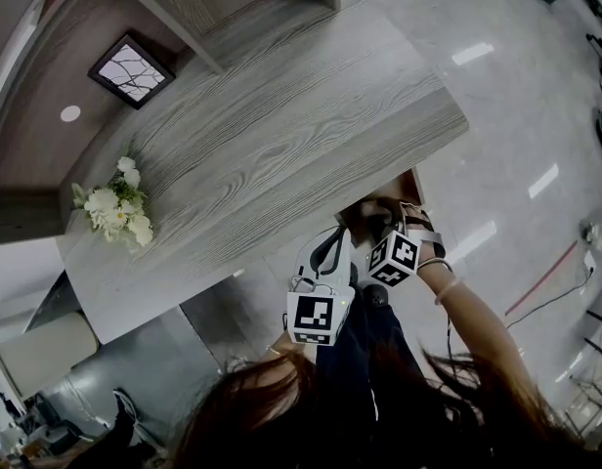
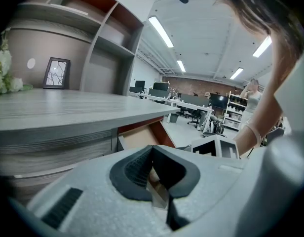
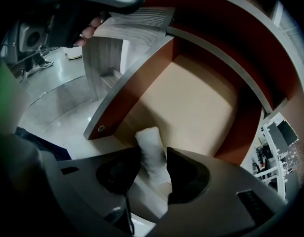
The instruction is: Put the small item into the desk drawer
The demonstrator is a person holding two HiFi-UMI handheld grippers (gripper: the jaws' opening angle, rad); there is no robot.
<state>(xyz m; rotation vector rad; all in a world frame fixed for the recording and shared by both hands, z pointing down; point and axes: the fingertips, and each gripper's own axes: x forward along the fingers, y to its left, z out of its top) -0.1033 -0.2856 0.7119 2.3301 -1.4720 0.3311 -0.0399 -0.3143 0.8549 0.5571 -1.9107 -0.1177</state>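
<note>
I'm looking into an open-plan office. A glossy pale grey floor (image 1: pixel 516 115) mirrors the long ceiling light strips (image 2: pixel 160 31). The grey wood-grain desk top (image 1: pixel 281 135) carries a black picture frame (image 1: pixel 131 69) and a bunch of white flowers (image 1: pixel 115 208) (both toward its wall side), below open shelves (image 2: pixel 100 38) lined in reddish brown. Farther off I see rows of desks with monitors (image 2: pixel 181 102) and a brick-coloured end wall (image 2: pixel 201 83).

Overhead view looking down, drawer (image 3: pixel 201 98) shared
</note>
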